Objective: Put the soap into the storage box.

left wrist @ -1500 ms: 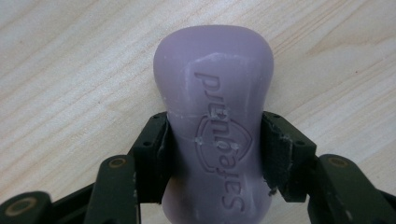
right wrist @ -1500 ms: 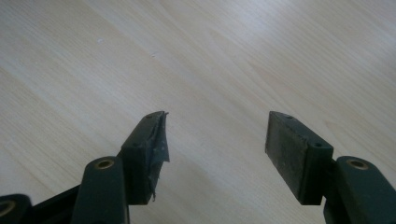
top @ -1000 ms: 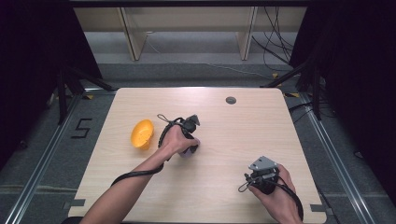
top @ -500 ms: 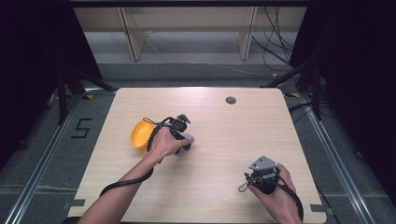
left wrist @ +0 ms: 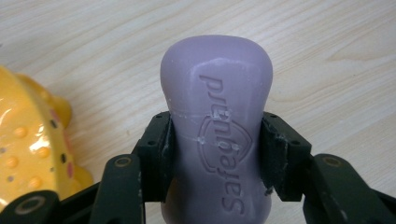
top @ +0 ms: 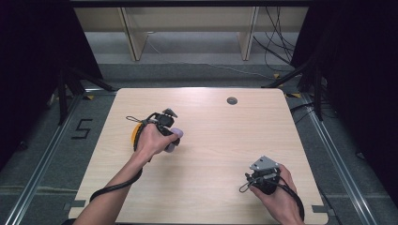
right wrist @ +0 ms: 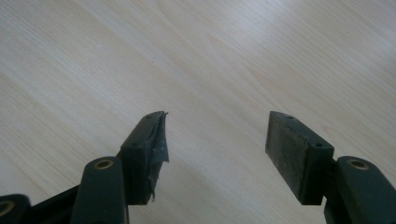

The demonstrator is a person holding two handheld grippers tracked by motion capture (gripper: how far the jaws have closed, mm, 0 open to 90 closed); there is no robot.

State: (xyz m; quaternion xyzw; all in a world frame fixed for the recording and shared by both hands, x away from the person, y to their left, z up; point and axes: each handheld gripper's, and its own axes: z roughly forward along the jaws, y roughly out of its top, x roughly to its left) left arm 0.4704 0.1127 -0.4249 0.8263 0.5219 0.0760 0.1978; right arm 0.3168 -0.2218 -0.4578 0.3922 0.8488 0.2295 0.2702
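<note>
**Left gripper carrying the soap bar beside the yellow dish**

High view. The left gripper (top: 168, 123) sits left of centre in the frame, above the wooden table (top: 211, 187). The purple soap bar (top: 174, 136) shows just to the right of the left hand (top: 149, 140), and an edge of the yellow dish (top: 134, 133) shows at the hand's left side. The right gripper (top: 264, 174) is at the lower right of the frame, well apart from the soap.

Left gripper view. The soap bar (left wrist: 217, 126) stands at the centre of the frame, clenched at its narrower waist between the two black jaws, with one pad (left wrist: 159, 144) pressed against each flank. Embossed lettering faces the camera. The yellow dish (left wrist: 32, 154) occupies the lower left of the frame, near the soap; whether the two touch cannot be told. The soap's far end hangs over bare table.

Right gripper view. The right gripper (right wrist: 215, 140) is released: the jaws stand wide apart over bare wood, with nothing between them. Loose tape shows on the left pad (right wrist: 156, 144).

Procedure note. Judged from the dish's nearness, the step in hand is setting the soap in the dish.
- Keep the grip at the waist; soap is slick and may slide out under uneven pressure.
- Centre the bar over the dish's hollow before lowering.
- Lower until the bar is supported, then open the jaws.
- Avoid nudging the dish's rim.
</note>
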